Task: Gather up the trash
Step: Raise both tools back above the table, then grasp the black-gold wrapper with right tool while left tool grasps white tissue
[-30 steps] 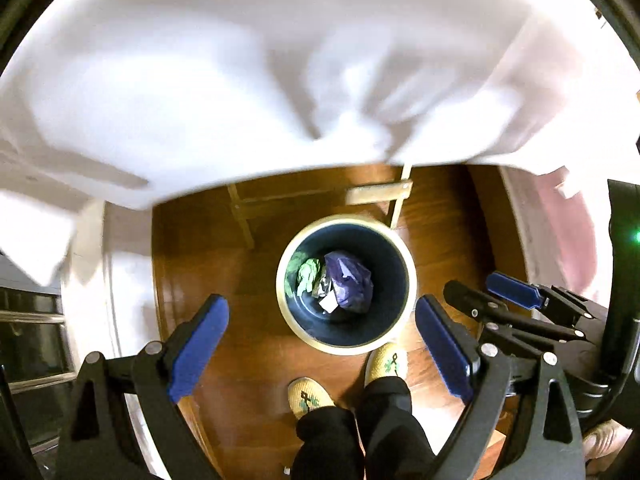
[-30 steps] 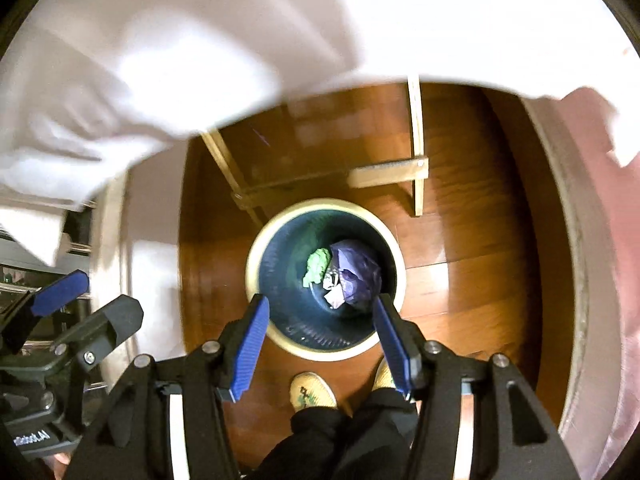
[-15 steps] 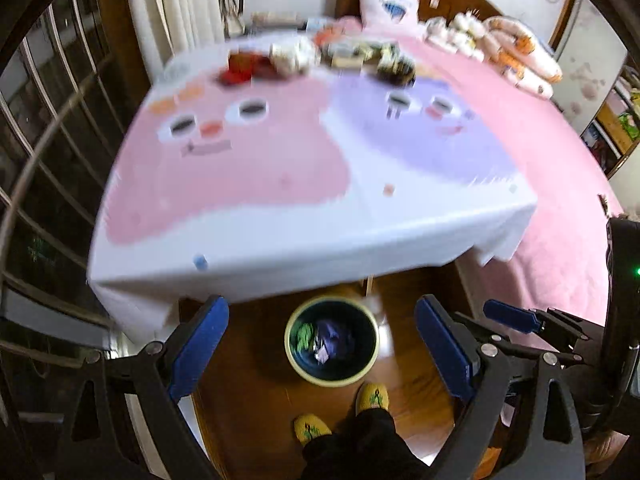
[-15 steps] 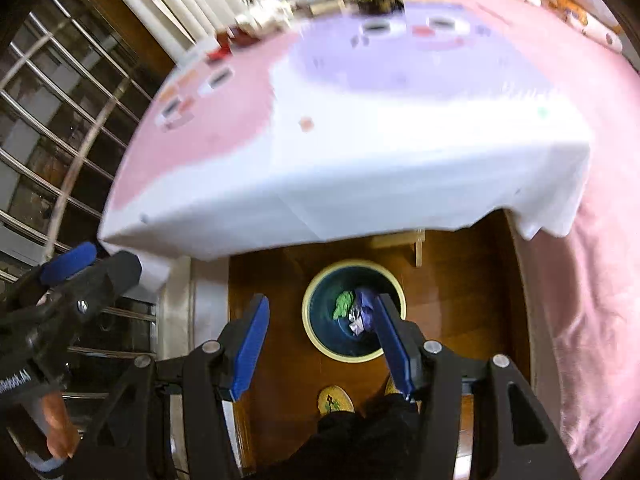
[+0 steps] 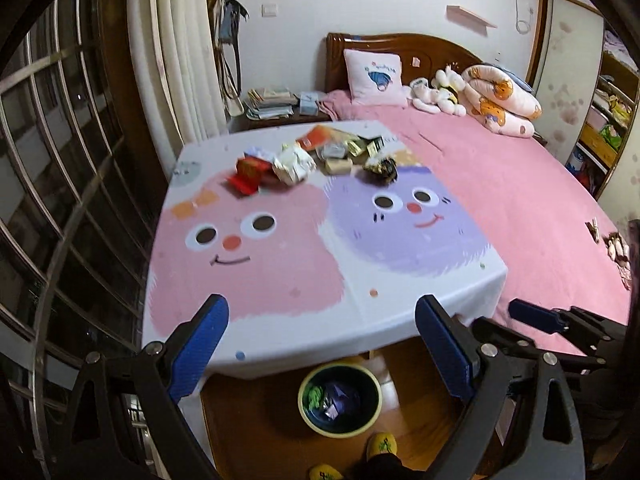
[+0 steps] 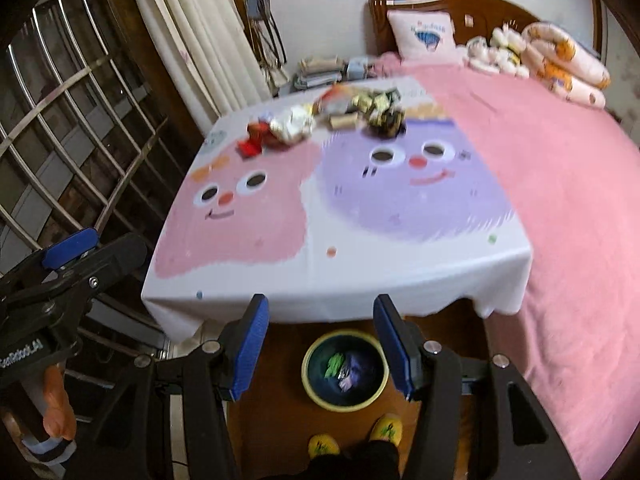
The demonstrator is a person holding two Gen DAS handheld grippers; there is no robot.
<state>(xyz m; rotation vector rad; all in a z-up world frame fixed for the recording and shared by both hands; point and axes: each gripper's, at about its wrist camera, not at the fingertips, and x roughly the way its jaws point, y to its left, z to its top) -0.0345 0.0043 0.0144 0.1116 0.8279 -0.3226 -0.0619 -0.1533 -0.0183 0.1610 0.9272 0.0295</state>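
Two tongs, left tongs [image 5: 320, 344] and right tongs [image 6: 320, 344], both spread and empty, above one bin [image 5: 339, 400]; counter [image 5: 280, 280] holds perhaps ten blurred scraps [image 5: 294, 164].

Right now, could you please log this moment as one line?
left tool: open, empty | right tool: open, empty | trash: on table | bin: on floor, partly filled

black gripper frames [image 5: 320, 344] with blue pads [image 5: 199, 350] (silver screws), dark trousers, yellow slippers [image 6: 386, 428].

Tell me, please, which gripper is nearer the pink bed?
Right. The right gripper hangs beside the pink bed; the left gripper is farther off, toward the window.
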